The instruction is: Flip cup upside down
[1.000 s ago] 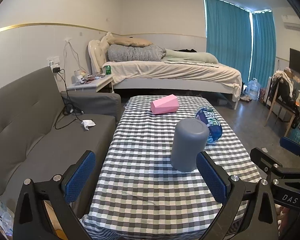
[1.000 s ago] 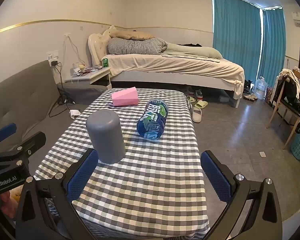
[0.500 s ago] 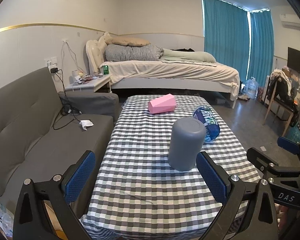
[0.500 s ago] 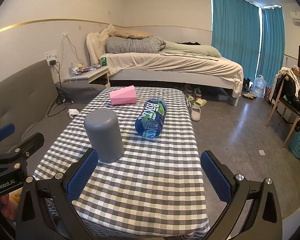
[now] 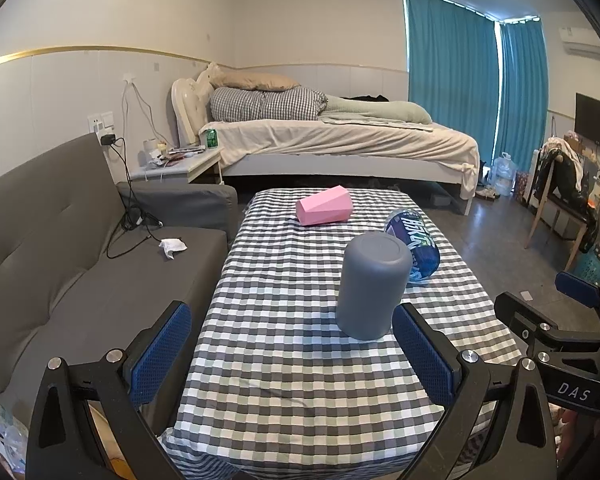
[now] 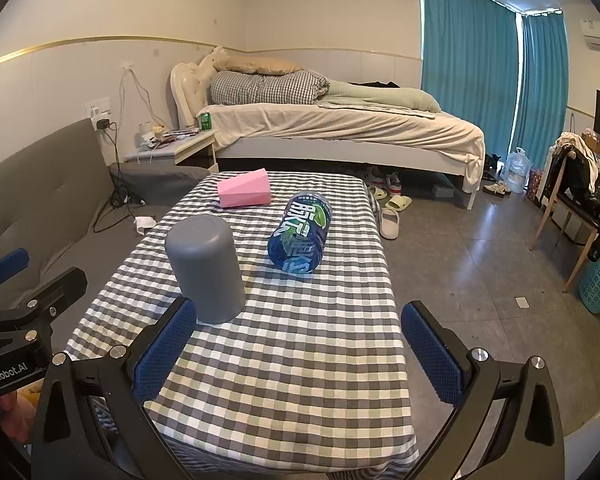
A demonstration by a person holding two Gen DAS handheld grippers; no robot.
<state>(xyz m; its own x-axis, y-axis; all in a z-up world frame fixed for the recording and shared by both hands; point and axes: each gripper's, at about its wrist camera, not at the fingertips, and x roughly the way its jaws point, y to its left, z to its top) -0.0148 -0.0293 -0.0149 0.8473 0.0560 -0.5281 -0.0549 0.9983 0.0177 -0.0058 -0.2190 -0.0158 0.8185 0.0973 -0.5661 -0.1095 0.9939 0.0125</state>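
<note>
**Both tools eased back from the grey cup**

Since a second ago both views have drifted slightly; nothing on the counter (image 6: 300, 360) shifted. Left tool (image 5: 292, 356) and right tool (image 6: 300, 344) are spread apart, empty. Grey cup (image 6: 206, 270) stands closed end up, near the lying bottle (image 6: 300, 238), contents hidden. It looks light, stiff, smooth; grip mid-wall.

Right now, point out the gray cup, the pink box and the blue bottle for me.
gray cup (image 5: 370, 288), left wrist view, middle of its side wall.
pink box (image 5: 325, 211), left wrist view, its long front face.
blue bottle (image 6: 300, 232), right wrist view, the label on its side.
</note>
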